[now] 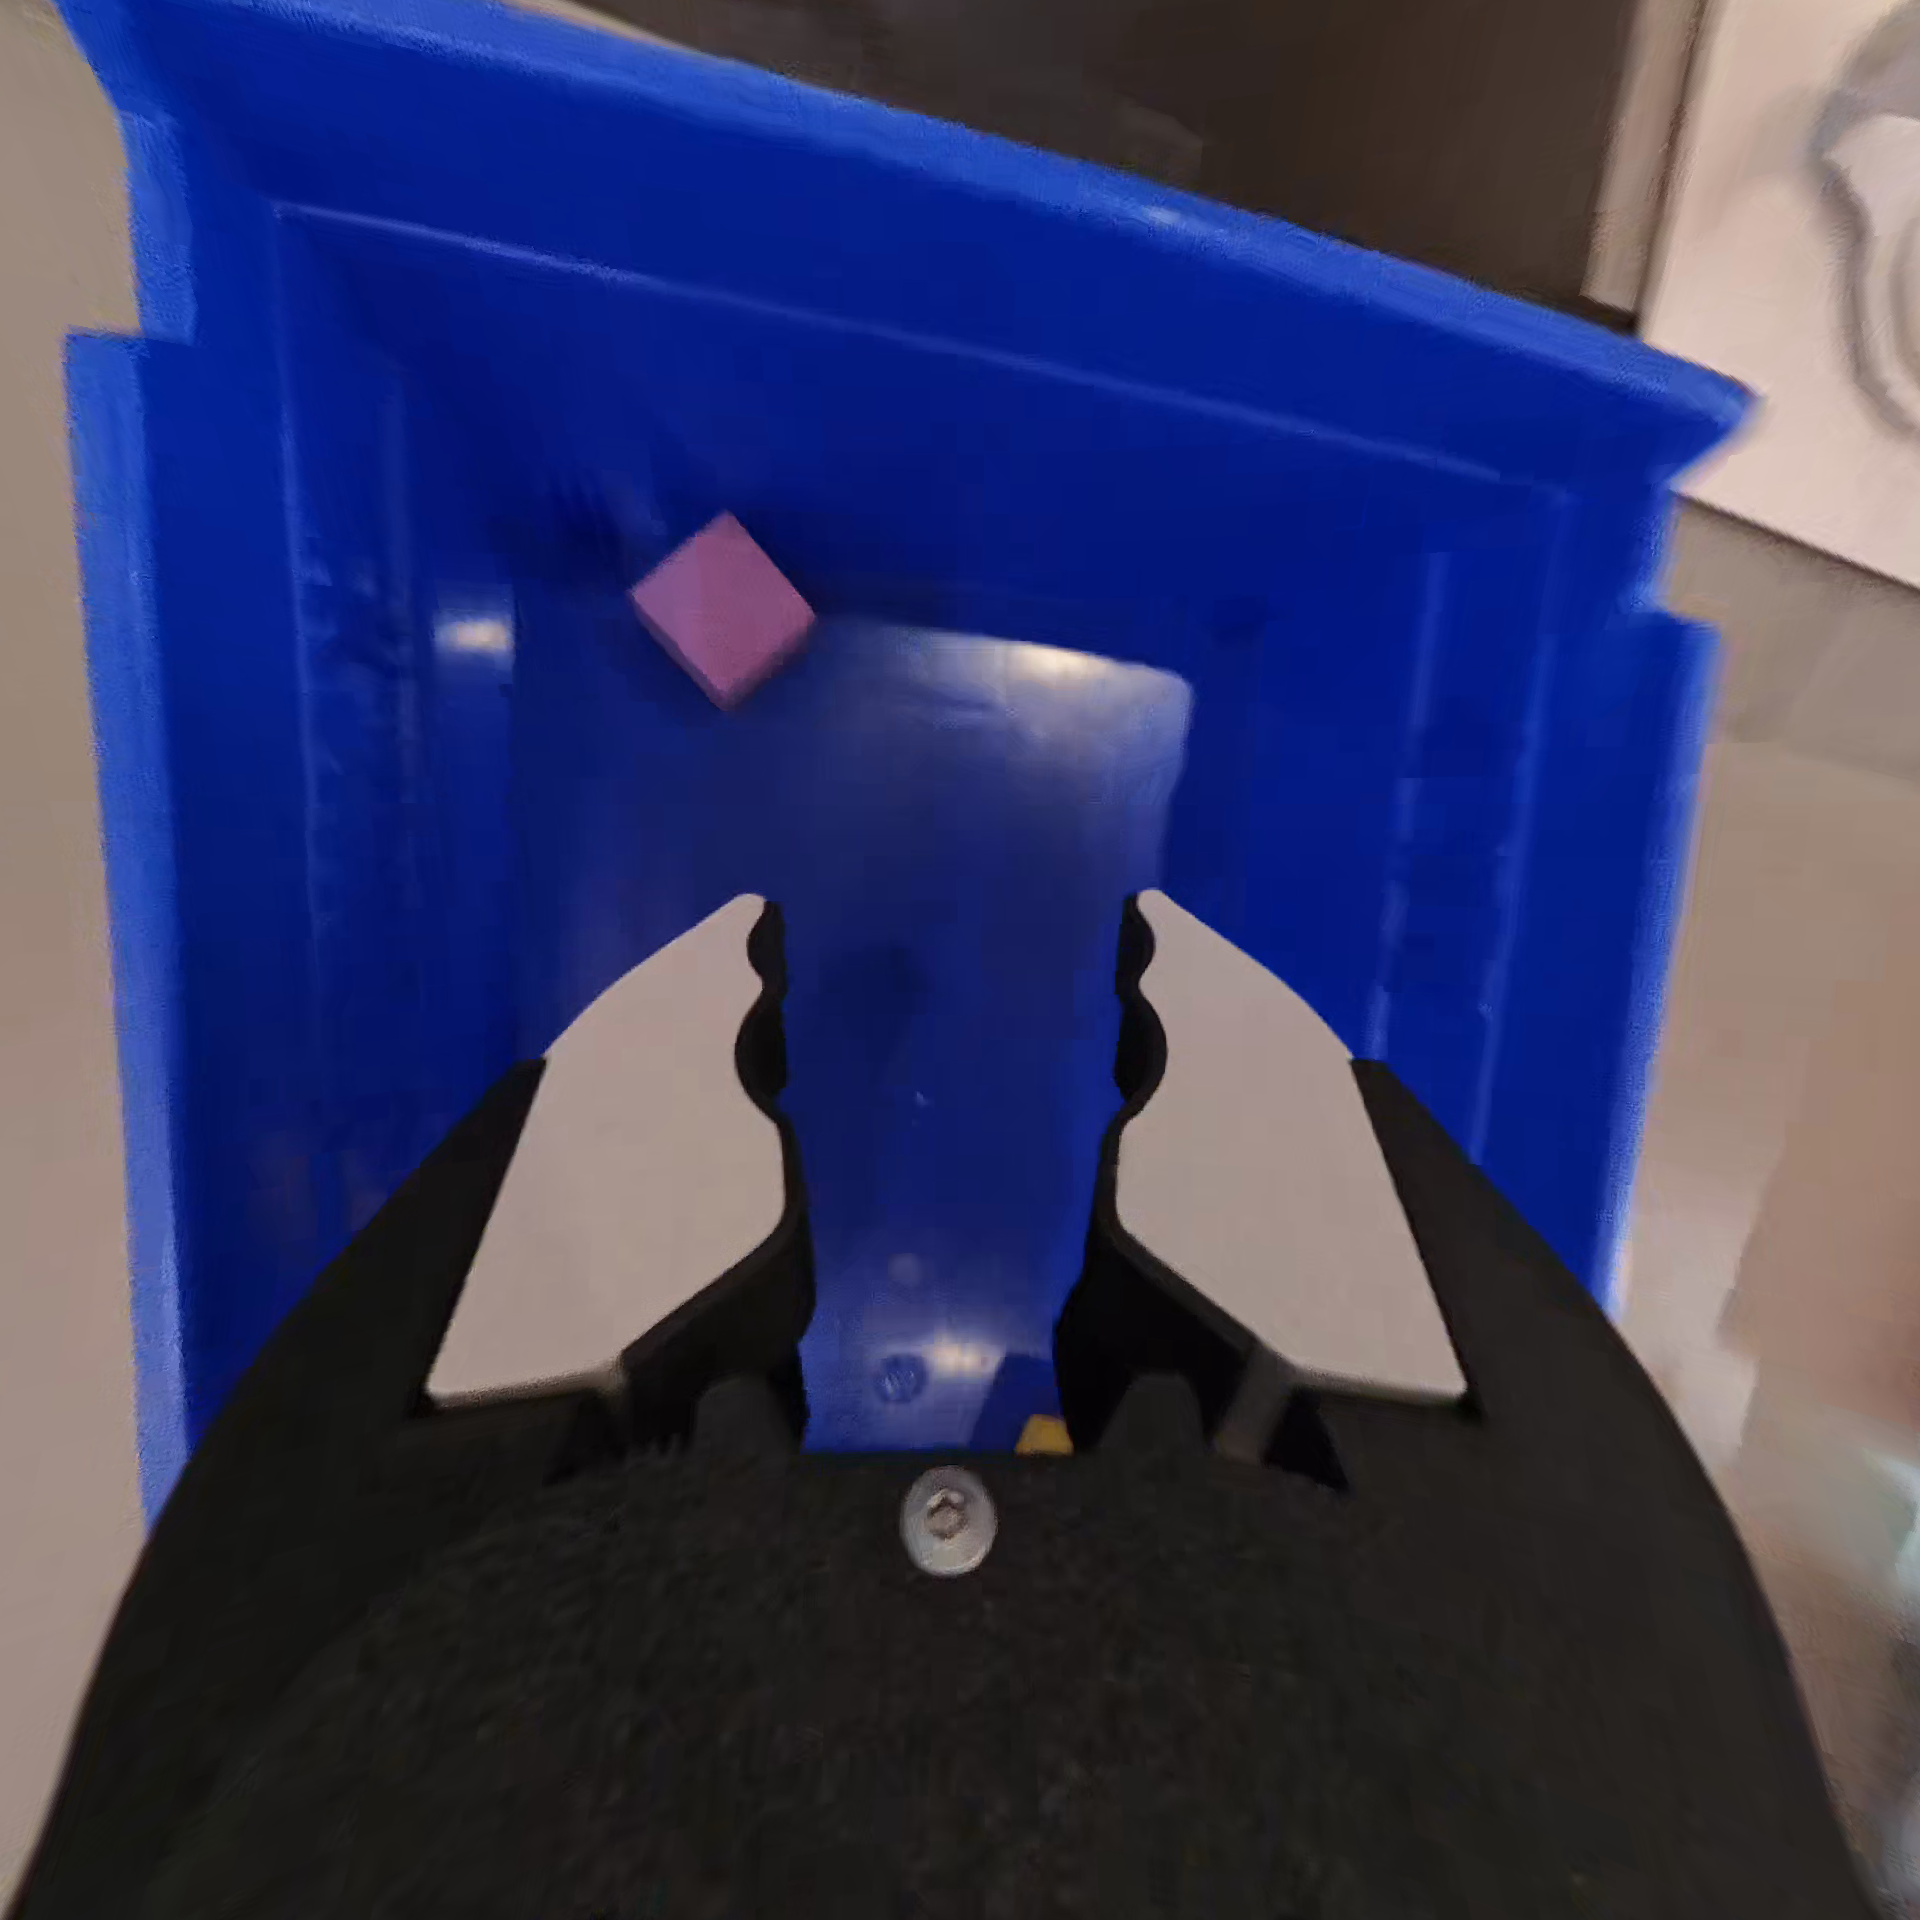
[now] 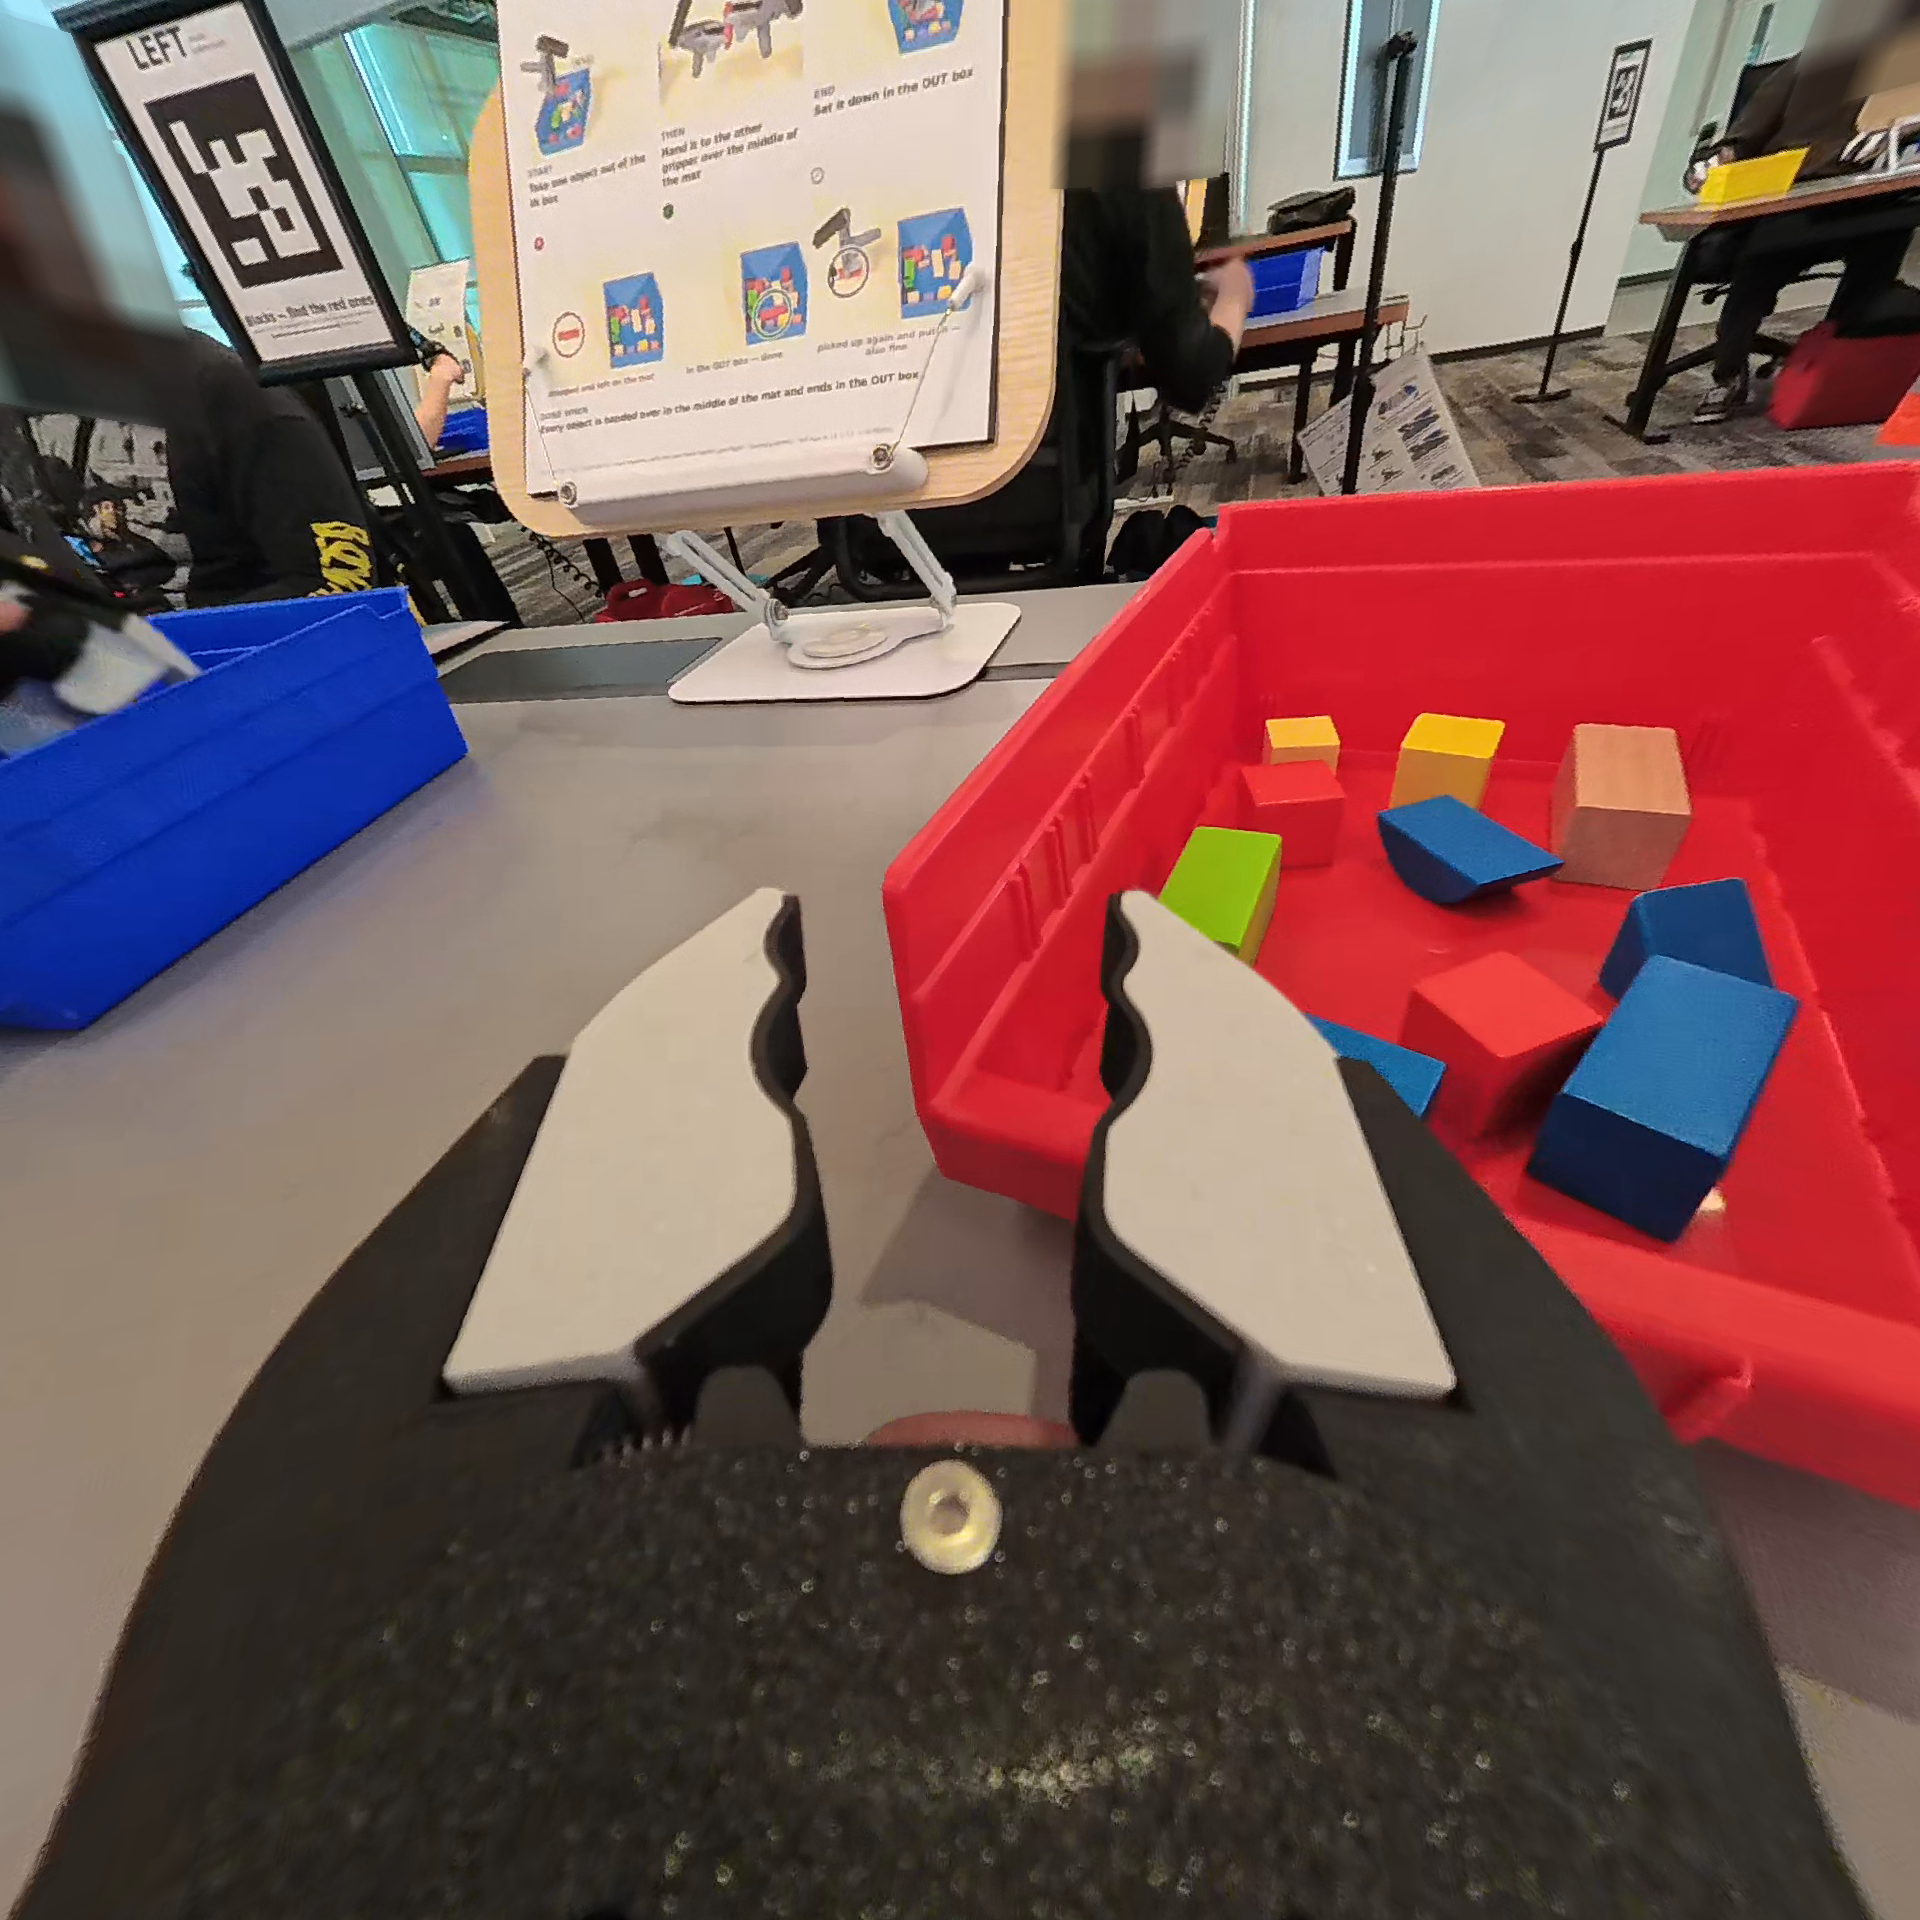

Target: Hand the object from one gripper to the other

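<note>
The left gripper (image 1: 951,914) hangs over the blue bin (image 1: 1299,436), looking down into it, its jaws parted to a middling gap with nothing between them. Ahead of its fingertips and a little to the left lies the purple block (image 1: 724,608), alone on the glossy bin floor near the far wall, turned so that one corner points back toward the tool; a scrap of something yellow (image 1: 1042,1436) peeks out close under the gripper body, too hidden to name. The left wrist view is smeared, so fine detail of the block is uncertain. It looks like a small painted wooden cube or thick tile: probably light, rigid, and smooth enough to slip if pinched on its corners. Since it sits diagonally to the jaws, the tool would likely need to twist until its pads meet two opposite flat faces, gripping low on the sides and leaving the upper part free for the other tool to take. The right gripper (image 2: 951,909) waits over the grey table (image 2: 623,831), also part-open and holding nothing, with the red bin (image 2: 1039,914) just ahead to its right, one finger overlapping its near wall in the picture. Inside are wooden blocks, among them a green block (image 2: 1224,883) and a natural wood block (image 2: 1619,805). An instruction board (image 2: 748,260) on a stand faces it farther ahead.
</note>
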Tool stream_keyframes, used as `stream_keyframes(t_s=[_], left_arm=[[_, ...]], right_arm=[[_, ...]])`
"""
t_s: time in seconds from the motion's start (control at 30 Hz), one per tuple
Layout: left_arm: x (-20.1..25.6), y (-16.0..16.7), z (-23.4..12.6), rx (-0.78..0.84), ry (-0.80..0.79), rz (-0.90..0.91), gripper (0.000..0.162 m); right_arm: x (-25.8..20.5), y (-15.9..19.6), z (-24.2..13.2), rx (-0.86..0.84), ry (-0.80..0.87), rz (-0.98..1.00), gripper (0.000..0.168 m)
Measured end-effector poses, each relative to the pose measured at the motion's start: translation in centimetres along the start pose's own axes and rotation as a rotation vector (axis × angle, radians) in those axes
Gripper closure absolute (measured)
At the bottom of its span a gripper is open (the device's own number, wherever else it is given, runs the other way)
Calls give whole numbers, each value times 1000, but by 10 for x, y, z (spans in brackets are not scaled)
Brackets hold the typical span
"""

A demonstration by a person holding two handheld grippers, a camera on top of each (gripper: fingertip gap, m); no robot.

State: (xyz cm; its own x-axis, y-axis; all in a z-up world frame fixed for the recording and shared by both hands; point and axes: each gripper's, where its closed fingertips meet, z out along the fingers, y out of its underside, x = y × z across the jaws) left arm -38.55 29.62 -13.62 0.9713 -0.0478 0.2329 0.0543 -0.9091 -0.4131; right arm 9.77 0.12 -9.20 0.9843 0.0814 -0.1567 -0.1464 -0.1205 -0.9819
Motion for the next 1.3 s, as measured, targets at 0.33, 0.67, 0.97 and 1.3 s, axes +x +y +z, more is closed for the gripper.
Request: stream_keyframes(t_s=[0.33,0.67,0.97,1.3], left_arm=[[-43,-28,58,-152,-200,-162,103],[-40,-26,53,-136,-293,-120,125],[103,-9,-71,68,787,-120,125],[263,93,-163,-167,1535,-81,126]], right_arm=[[3,-2,-3,22,-42,97,113],[4,-1,-5,21,-81,162,114],[-23,-16,4,38,-138,-51,115],[-186,-35,68,-43,-621,-256,113]])
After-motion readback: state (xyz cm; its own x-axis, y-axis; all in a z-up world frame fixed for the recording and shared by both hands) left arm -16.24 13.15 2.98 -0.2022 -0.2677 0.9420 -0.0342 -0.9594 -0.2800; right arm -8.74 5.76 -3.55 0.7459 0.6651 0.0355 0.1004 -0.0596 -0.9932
